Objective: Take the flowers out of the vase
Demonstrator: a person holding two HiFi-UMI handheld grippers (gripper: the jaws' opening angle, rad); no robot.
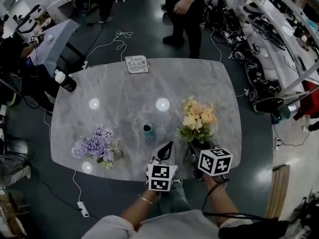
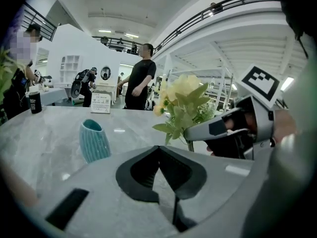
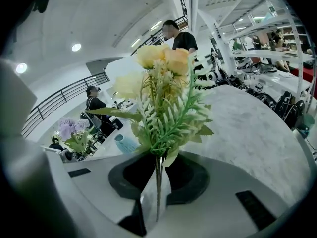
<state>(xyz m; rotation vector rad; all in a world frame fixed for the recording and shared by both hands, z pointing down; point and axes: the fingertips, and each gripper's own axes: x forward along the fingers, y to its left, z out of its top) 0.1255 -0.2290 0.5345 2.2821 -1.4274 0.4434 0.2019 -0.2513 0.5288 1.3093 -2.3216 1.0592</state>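
Closest to us, our left gripper (image 2: 159, 148) has its jaws pressed together on nothing, while our right gripper (image 3: 157, 158) clamps the stems of the yellow flowers (image 1: 198, 116), which are out of the vase. Just beyond, the teal vase (image 1: 148, 131) stands upright on the grey table (image 1: 124, 91). Purple flowers (image 1: 95, 146) lie well to its left.
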